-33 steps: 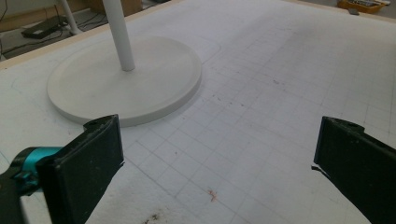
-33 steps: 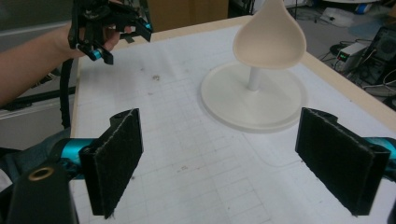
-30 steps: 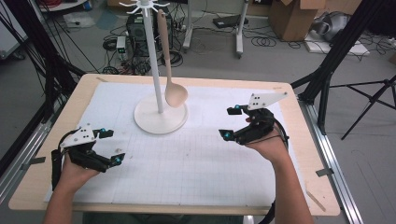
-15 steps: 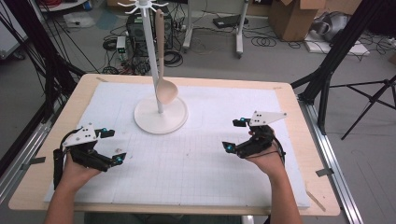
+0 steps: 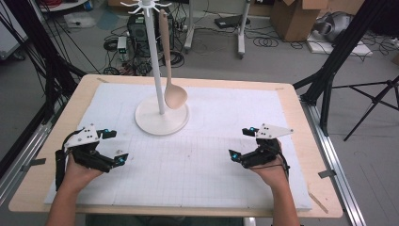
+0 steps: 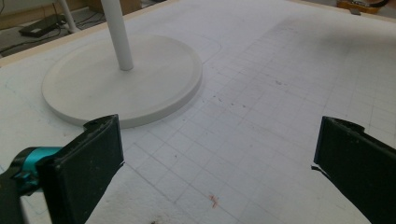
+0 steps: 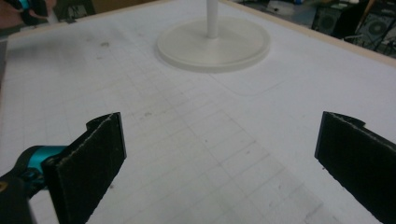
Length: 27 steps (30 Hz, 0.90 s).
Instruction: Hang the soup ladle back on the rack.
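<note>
High view first: both hands rest low on the white gridded mat [image 5: 197, 160] that covers the wooden surface [image 5: 301, 122], wrists coming in from six o'clock. At about eight o'clock the left gripper [image 5: 113, 147] points toward the middle, its jaws spread with nothing between them. At four o'clock the right gripper [image 5: 241, 143] lies near the mat, its jaws having just been opening and now wide apart, empty. The wooden spoon [image 5: 171, 80] hangs bowl-down from the white stand [image 5: 162, 117] at twelve o'clock, well apart from both hands. From the right gripper view, the stand's round base [image 7: 214, 44] sits ahead at twelve o'clock.
</note>
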Each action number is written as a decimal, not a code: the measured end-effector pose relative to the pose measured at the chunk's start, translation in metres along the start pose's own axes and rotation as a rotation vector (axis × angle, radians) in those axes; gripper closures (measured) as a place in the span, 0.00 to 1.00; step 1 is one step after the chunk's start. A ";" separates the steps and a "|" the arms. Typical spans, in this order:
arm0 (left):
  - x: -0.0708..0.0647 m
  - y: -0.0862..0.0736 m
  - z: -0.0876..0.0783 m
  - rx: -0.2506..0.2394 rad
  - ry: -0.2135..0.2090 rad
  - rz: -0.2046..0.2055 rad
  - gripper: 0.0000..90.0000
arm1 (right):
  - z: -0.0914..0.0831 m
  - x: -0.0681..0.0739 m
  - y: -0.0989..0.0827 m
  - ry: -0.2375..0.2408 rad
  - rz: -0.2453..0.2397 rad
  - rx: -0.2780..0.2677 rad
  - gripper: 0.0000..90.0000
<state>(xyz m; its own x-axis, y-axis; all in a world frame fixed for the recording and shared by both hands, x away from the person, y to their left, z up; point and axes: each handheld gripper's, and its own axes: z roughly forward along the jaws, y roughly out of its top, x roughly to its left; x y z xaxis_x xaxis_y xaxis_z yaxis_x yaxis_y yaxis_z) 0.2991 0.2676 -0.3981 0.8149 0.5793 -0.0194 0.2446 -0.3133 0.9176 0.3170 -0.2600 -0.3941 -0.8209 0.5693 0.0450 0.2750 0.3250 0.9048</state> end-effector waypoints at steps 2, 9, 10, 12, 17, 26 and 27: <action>0.000 0.001 0.001 -0.003 0.003 0.001 0.02 | 0.001 0.001 -0.005 0.000 0.015 0.001 0.00; 0.003 0.002 0.003 -0.007 -0.003 0.000 0.02 | 0.000 -0.001 -0.014 -0.012 0.034 0.023 0.00; 0.002 0.002 0.004 -0.008 -0.005 -0.002 0.02 | 0.000 -0.001 -0.014 -0.014 0.036 0.025 0.00; 0.002 0.001 0.005 -0.004 -0.005 -0.002 0.02 | 0.000 -0.001 -0.015 -0.016 0.036 0.031 0.00; 0.002 0.000 0.004 -0.003 -0.007 -0.007 0.02 | 0.001 -0.002 -0.016 -0.020 0.039 0.032 0.00; 0.001 0.001 0.004 -0.003 -0.008 0.000 0.02 | -0.004 -0.003 -0.015 -0.022 0.048 0.011 0.00; 0.001 0.001 0.004 -0.003 -0.008 -0.003 0.02 | -0.004 -0.004 -0.016 -0.024 0.045 0.012 0.00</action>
<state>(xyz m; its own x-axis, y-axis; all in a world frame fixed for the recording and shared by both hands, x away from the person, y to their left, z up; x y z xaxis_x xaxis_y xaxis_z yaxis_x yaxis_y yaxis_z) 0.3020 0.2648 -0.3991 0.8184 0.5741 -0.0254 0.2454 -0.3091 0.9188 0.3137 -0.2700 -0.4066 -0.7955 0.6013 0.0752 0.3172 0.3074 0.8972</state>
